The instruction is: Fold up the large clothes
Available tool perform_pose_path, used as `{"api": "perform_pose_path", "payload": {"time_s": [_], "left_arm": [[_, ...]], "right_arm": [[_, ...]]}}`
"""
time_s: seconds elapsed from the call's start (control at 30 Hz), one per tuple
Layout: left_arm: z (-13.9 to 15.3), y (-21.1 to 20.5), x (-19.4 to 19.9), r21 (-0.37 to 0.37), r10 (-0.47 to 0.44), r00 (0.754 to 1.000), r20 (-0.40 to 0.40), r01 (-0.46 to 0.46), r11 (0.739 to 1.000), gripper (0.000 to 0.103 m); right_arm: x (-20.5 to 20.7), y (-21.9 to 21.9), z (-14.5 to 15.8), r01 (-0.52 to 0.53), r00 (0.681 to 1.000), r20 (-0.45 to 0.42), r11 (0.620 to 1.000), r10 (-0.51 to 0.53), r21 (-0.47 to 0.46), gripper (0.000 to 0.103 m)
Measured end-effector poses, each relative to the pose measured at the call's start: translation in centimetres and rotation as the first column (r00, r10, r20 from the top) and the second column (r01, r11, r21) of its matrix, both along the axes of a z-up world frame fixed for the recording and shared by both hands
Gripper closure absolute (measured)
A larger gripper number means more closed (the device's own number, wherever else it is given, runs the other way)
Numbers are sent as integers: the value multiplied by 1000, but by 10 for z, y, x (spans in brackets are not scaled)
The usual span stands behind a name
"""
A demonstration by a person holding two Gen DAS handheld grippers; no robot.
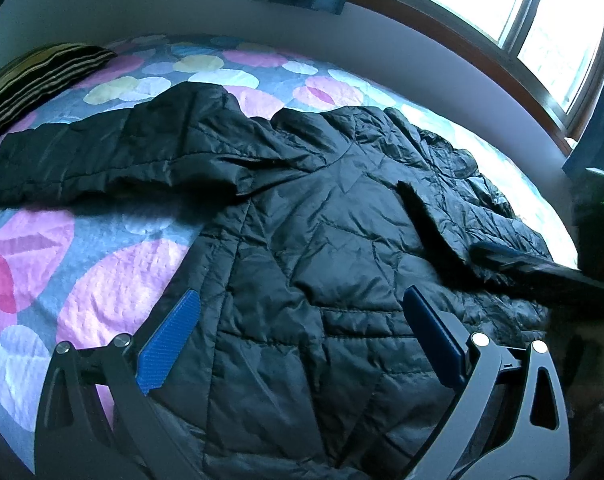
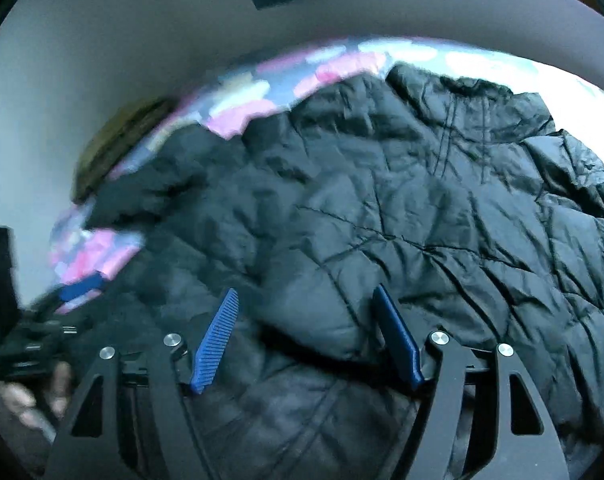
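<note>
the black quilted jacket (image 1: 322, 216) lies spread on the circle-patterned bedspread (image 1: 102, 288), one sleeve (image 1: 102, 148) out sideways. left gripper (image 1: 302, 300) and right gripper (image 2: 306, 300) both hover wide, empty; better to pinch the sleeve cuff and fold inward.

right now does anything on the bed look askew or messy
Only the black jacket: it lies rumpled on the bedspread, and one sleeve sticks out sideways, not yet folded in. Nothing looks spilled or damaged.
</note>
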State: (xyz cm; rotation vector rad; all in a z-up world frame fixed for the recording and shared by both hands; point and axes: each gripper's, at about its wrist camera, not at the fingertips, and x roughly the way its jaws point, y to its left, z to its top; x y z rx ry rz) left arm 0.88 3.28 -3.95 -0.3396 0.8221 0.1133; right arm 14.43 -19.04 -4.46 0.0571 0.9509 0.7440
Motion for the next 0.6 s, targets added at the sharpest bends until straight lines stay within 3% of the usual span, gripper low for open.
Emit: {"api": "perform_pose_path", "payload": {"time_s": [0.13,0.23,0.37,0.4,0.43,0.5,0.53,0.6], "left_arm": [[0,2,0,-12,-2,1000,3,2,1000,2],[1,2,0,-18,-7,1000,7,7,1000,2],[2,-1,1,-16,-17,1000,14,18,1000,2],[2,-1,1,-17,-18,1000,14,19,1000,2],[1,-2,1,-18,-20,1000,12,21,1000,2],[0,-3,2,-16,-24,1000,7,24,1000,2],[-1,-4,2,-14,-25,1000,4,25,1000,2],[-3,-4,3,-13,-25,1000,-2,25,1000,2]], "right_arm": [[1,-67,25,102,994,14,990,-104,99,33],[15,-141,29,279,959,22,954,-282,108,33],[39,-252,-1,591,807,-68,801,-587,97,35],[45,-272,-13,643,766,-107,761,-634,88,37],[49,-284,-23,665,746,-137,742,-652,85,39],[60,-298,-46,681,726,-214,727,-654,89,52],[60,-299,-52,675,729,-241,731,-640,102,56],[67,-294,-66,651,745,-290,749,-601,121,78]]}}
